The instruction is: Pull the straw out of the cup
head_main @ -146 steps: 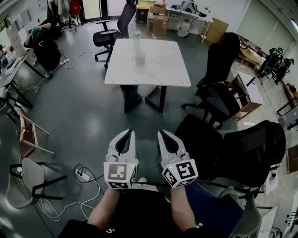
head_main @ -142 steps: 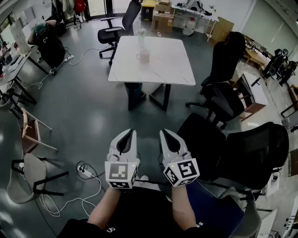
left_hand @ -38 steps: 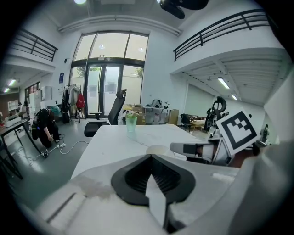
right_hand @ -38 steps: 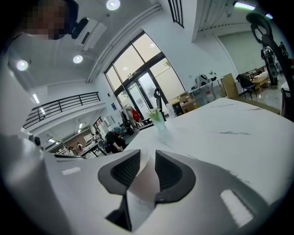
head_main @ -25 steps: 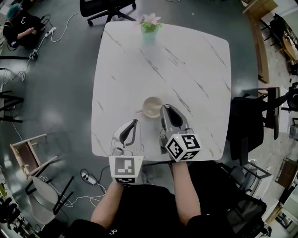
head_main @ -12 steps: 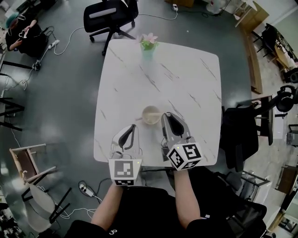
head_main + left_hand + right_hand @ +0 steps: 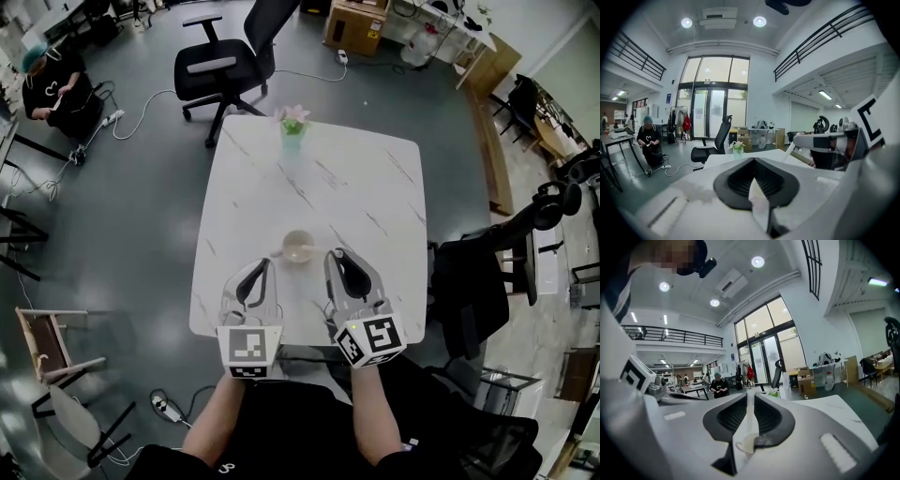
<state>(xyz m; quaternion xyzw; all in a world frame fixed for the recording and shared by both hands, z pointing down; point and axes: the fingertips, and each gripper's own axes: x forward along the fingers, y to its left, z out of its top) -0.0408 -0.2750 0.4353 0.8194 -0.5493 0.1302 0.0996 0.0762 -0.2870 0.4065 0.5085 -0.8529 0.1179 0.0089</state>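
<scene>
Pinching straw (image 7: 789, 150) narrowly in right gripper (image 7: 336, 255) near cup (image 7: 298, 247) to draw it clear, with left gripper (image 7: 265, 263) closed, empty, parked aside.

Cup (image 7: 744, 444) half hidden behind right claw (image 7: 749, 397), lower end of straw (image 7: 789, 151) hidden
</scene>
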